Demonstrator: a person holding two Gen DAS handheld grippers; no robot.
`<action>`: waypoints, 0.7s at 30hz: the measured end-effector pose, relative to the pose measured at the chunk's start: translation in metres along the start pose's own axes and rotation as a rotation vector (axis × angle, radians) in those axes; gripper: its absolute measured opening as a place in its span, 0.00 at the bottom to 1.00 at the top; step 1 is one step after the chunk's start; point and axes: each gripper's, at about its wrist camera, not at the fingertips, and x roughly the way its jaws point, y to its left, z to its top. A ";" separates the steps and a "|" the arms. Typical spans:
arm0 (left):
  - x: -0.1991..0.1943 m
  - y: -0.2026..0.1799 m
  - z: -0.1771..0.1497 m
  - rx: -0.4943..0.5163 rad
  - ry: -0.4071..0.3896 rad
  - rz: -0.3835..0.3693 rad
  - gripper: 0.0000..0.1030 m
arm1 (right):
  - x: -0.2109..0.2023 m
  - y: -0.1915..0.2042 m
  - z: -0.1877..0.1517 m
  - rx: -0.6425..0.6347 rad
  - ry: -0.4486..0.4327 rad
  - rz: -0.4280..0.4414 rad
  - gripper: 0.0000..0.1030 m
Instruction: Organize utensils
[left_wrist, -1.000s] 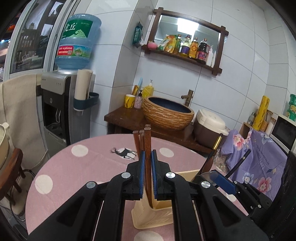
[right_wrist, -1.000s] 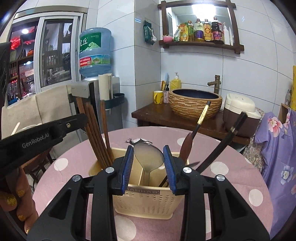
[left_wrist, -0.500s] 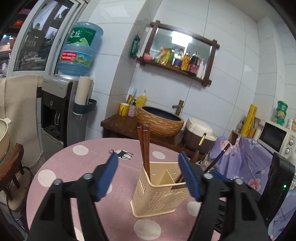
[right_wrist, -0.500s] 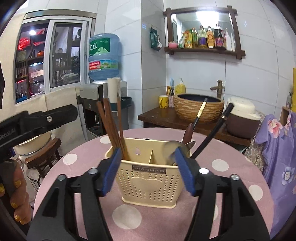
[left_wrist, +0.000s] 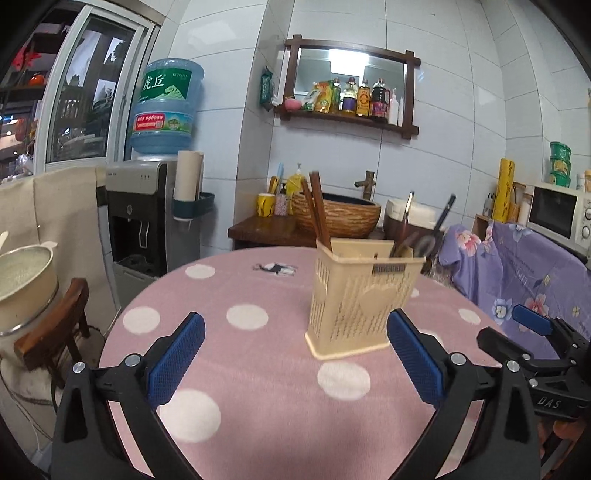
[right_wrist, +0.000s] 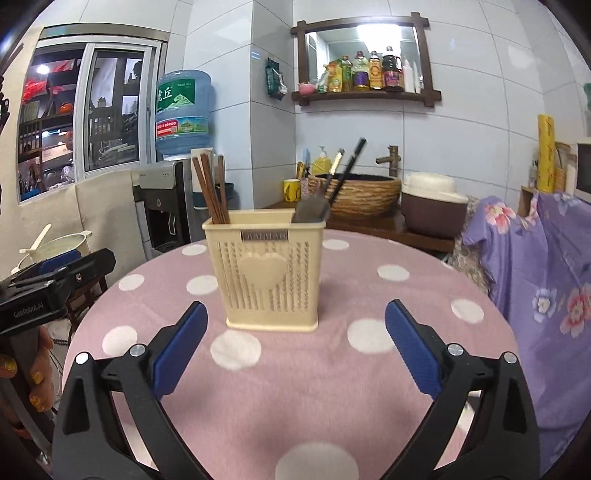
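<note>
A cream slotted utensil holder (left_wrist: 360, 299) (right_wrist: 266, 273) stands upright on the round pink polka-dot table (left_wrist: 266, 369) (right_wrist: 295, 387). Brown wooden chopsticks (left_wrist: 317, 212) (right_wrist: 212, 192) stand in its left compartment. Spoons with dark handles (left_wrist: 424, 229) (right_wrist: 332, 184) lean out of its right compartment. My left gripper (left_wrist: 295, 354) is open and empty, well short of the holder. My right gripper (right_wrist: 295, 345) is open and empty, also back from the holder. Each gripper shows at the edge of the other's view.
A water dispenser (left_wrist: 155, 206) stands at the far left. A dark wooden counter with a woven basin (left_wrist: 336, 218) and a rice cooker (right_wrist: 432, 210) is behind the table. A purple floral cloth (right_wrist: 546, 280) covers furniture at the right. A pot on a stool (left_wrist: 26, 280) stands at the left.
The left gripper let go of the chopsticks and the right gripper let go of a spoon in the holder. Both opened wide and pulled back from the holder.
</note>
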 end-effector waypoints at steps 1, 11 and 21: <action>-0.005 -0.001 -0.007 0.002 -0.002 0.003 0.95 | -0.006 0.000 -0.008 0.003 0.000 -0.005 0.93; -0.072 -0.003 -0.071 -0.050 -0.038 0.059 0.95 | -0.074 0.027 -0.075 -0.013 -0.064 -0.066 0.94; -0.107 -0.005 -0.105 -0.028 -0.098 0.083 0.95 | -0.108 0.047 -0.112 -0.049 -0.064 -0.084 0.94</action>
